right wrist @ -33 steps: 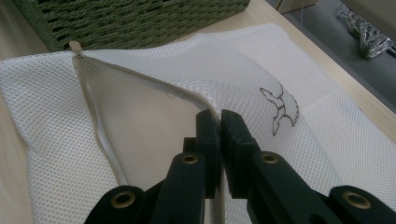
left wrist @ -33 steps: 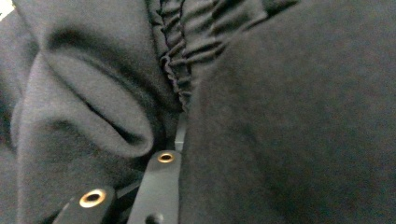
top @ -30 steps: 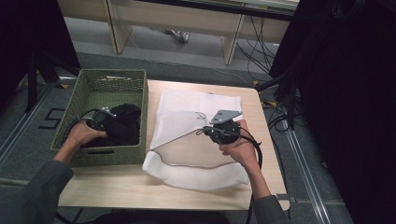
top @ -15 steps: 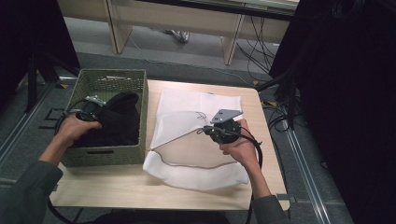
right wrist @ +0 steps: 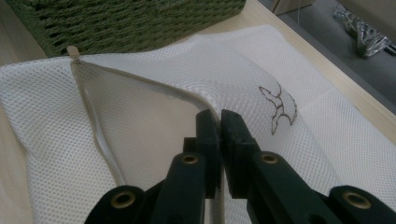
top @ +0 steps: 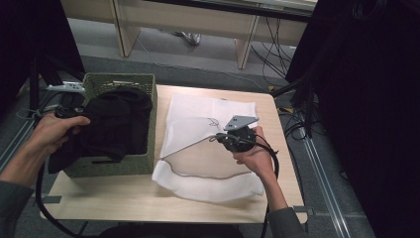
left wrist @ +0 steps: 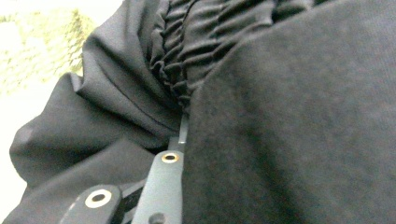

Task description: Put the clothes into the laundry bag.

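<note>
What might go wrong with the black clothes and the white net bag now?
The black clothes hang partly over the green basket wall, gripped by the left claw; a trailing end may catch on the rim. The right claw pinches only the zipper edge of the white mesh bag, so that edge could slip free and the opening would fall closed. The bag lies loose on the table and could slide.

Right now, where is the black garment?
In the high view the black garment is at the table's left, lifted partly out of the green basket by the left gripper, beside the white mesh bag.
</note>
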The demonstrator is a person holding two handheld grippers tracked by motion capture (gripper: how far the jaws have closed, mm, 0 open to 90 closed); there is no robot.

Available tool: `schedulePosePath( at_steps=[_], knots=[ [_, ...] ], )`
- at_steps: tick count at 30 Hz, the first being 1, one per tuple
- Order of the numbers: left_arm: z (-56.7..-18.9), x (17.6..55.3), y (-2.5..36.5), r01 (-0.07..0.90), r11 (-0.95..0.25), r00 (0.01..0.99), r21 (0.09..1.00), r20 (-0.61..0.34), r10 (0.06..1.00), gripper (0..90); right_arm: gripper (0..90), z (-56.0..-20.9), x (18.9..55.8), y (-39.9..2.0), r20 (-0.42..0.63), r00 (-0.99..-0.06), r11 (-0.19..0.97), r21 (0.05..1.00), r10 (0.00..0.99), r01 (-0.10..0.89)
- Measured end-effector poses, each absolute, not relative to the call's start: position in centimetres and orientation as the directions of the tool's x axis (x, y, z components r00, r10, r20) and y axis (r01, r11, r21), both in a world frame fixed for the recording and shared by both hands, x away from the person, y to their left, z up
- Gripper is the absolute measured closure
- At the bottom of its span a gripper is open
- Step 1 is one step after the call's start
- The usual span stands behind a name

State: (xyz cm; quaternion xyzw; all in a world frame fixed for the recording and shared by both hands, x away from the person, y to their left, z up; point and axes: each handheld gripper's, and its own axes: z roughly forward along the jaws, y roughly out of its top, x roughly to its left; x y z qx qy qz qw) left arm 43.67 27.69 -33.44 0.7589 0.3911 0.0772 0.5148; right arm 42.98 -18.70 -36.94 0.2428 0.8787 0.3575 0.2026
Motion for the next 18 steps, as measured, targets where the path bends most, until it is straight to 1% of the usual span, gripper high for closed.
schedulePosePath(
  at_steps=[3,7,8,9,10,11,13,14,18],
  knots=[
    [-31.3,42.1,27.2,0.485,-0.162,0.706,0.859,-0.276,0.652,75.7,87.0,-36.9,43.0,-18.8,-0.185,-0.798,0.623,0.731,0.574,0.279],
    [-28.7,39.9,26.5,0.453,-0.148,0.751,0.879,-0.286,0.596,75.7,87.0,-36.8,43.0,-18.8,-0.186,-0.793,0.62,0.732,0.58,0.282],
    [-27.7,39.1,26.1,0.454,-0.146,0.77,0.879,-0.304,0.561,75.7,87.0,-36.8,43.0,-18.8,-0.187,-0.793,0.621,0.731,0.579,0.281],
    [-27.3,38.7,25.9,0.445,-0.148,0.777,0.883,-0.299,0.554,75.7,87.0,-36.8,42.9,-18.8,-0.189,-0.793,0.622,0.732,0.579,0.279],
    [-26.7,38.0,25.5,0.446,-0.155,0.793,0.881,-0.309,0.525,75.6,87.0,-36.8,42.9,-18.8,-0.188,-0.794,0.621,0.733,0.578,0.278],
    [-26.7,38.0,25.5,0.446,-0.155,0.793,0.881,-0.309,0.525,75.6,87.0,-36.8,42.8,-18.7,-0.185,-0.788,0.615,0.735,0.587,0.285],
    [-25.6,36.4,24.2,0.43,-0.161,0.825,0.888,-0.314,0.47,75.6,87.0,-36.8,42.8,-18.7,-0.188,-0.787,0.617,0.734,0.587,0.285],
    [-25.2,35.8,23.7,0.425,-0.159,0.829,0.891,-0.313,0.463,75.6,87.0,-36.8,42.8,-18.8,-0.192,-0.786,0.617,0.734,0.588,0.283],
    [-24.1,33.8,21.8,0.393,-0.155,0.877,0.906,-0.318,0.361,75.6,87.1,-36.8,42.9,-18.8,-0.18,-0.787,0.614,0.734,0.59,0.292]
  ],
)
